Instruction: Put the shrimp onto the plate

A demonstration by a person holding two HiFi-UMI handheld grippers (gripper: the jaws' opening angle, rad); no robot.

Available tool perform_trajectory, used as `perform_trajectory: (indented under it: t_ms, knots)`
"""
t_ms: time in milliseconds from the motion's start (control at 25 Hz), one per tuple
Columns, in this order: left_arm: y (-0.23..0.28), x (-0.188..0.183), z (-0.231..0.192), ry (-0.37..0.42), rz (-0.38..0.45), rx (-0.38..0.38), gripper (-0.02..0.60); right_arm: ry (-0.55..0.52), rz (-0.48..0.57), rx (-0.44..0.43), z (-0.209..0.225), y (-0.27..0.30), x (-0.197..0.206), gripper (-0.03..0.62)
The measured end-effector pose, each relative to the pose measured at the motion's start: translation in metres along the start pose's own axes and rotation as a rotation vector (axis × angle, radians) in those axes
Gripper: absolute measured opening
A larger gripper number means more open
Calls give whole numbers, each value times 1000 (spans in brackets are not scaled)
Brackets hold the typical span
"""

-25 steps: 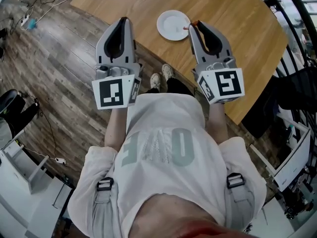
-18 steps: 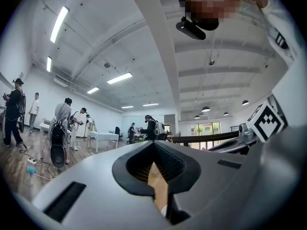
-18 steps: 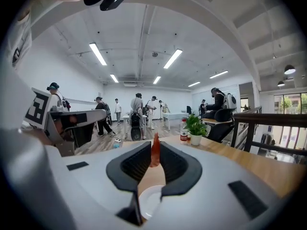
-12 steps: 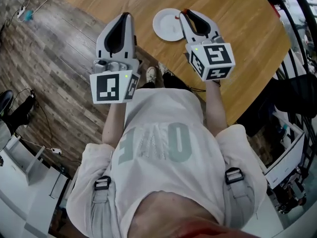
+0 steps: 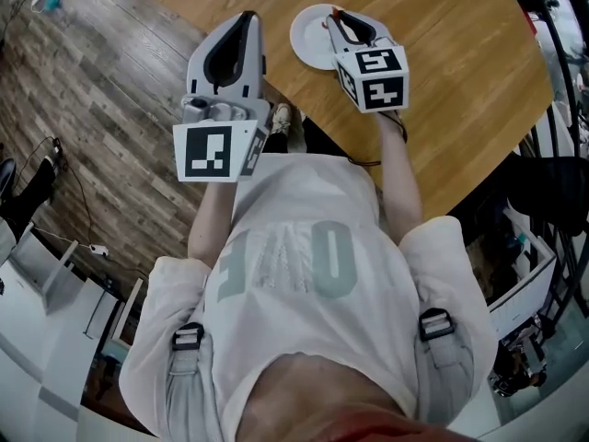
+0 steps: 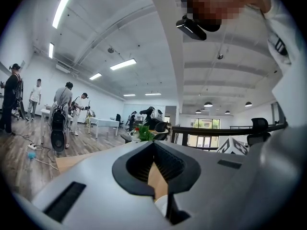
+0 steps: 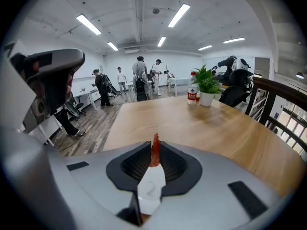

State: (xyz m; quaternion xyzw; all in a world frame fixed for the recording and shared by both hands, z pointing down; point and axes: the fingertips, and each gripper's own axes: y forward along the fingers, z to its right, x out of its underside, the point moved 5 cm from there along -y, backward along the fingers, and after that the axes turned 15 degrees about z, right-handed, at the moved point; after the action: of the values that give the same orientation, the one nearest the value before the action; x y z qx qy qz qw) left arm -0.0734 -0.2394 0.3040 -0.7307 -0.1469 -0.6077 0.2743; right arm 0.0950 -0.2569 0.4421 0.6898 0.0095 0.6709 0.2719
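My right gripper point(image 5: 337, 18) is pinching the shrimp point(image 7: 155, 152). In the right gripper view its red tail stands upright in the narrow slot between my two dark pads, which press on it from either side. The tail's tip pokes just past the ends of the jaws. The rest of the body is hidden lower in the slot.

Through the gap beneath the shrimp I see white, which is the plate point(image 5: 309, 42). In the head view the tips of this gripper are over the far part of that plate, near its rim, with a red speck right at the tips. So the shrimp is held over the plate, between my jaws. I cannot tell whether it touches the plate. The plate sits near the edge of the wooden table point(image 5: 451, 72), and my marker cube point(image 5: 372, 77) hangs over the plate's near side.

My left gripper point(image 5: 247, 18) is just left of the plate, over the table's edge and the plank floor point(image 5: 110, 90). Its jaws are pressed together at the tips with nothing in them. In the left gripper view only a strip of table wood shows through the hollow behind the tips.

Past the right jaws the tabletop runs on to a potted plant point(image 7: 207, 87) and a bottle point(image 7: 192, 94) at its far end.
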Motion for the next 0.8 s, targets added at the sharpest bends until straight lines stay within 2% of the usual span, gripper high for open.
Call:
perform_trajectory:
  t_ms: [240,440,800]
  knots:
    - [5,11,-9,-11,-24,-20,8,54,-160,-26,4,20,41,62]
    - [9,18,-9,-9,-42,-19,8,56,-262,-34,6,23,64,61]
    - [9,23,-9,-19,-61,-22,8,58,-335,-41,4,26,80,63]
